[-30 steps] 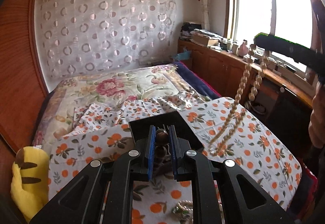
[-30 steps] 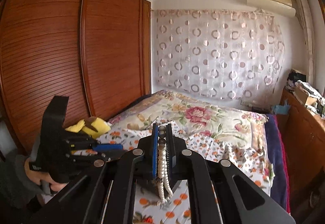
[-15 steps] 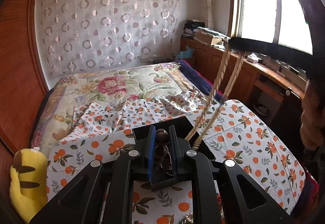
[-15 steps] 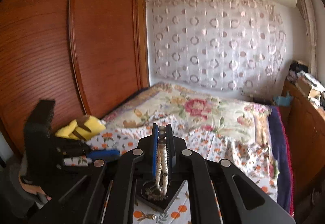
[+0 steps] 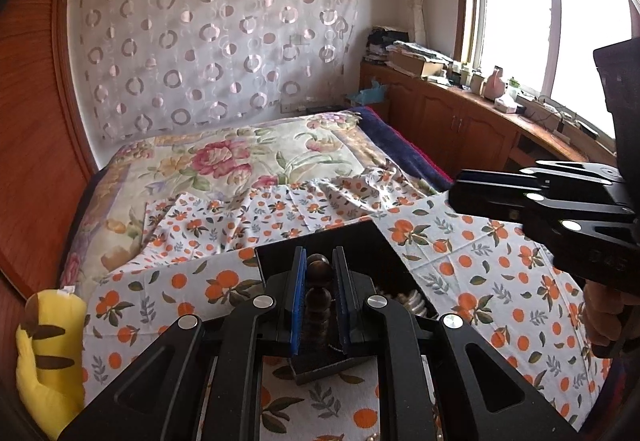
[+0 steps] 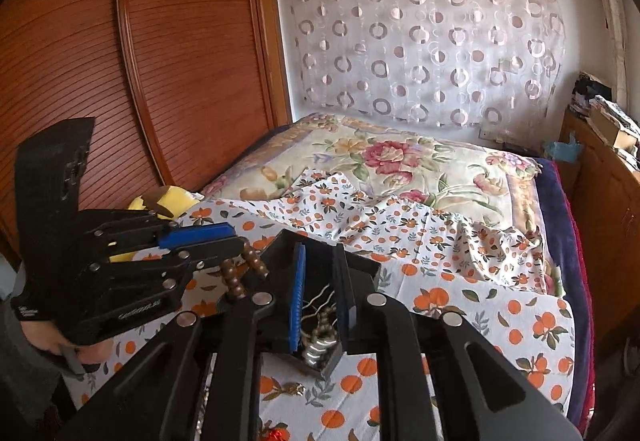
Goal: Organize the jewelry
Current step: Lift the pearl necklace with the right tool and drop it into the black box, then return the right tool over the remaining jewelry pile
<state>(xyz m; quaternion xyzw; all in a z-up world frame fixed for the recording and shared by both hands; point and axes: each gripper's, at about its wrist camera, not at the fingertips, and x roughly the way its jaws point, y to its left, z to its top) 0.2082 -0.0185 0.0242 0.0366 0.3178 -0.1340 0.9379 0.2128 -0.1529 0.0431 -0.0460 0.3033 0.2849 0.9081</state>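
My left hand-held gripper (image 5: 320, 281) is clamped on a string of dark wooden beads (image 5: 319, 293) above the black box (image 6: 362, 265) on the bed (image 6: 460, 249), while my right hand-held gripper (image 6: 320, 281), jaws just opening, stands apart over the pearl necklace (image 6: 320, 337) lying in that box.

Left gripper (image 5: 320, 281): matte black linkage arms, silver round pivot screws, blue pads on the inner finger faces.
Right gripper (image 6: 322, 281): same build; the blue pad on its left finger is ribbed.
Markings: small pale lettering, unreadable, on the black body at left of the right wrist view.
Sleeve (image 6: 16, 357): dark grey, lower left corner.
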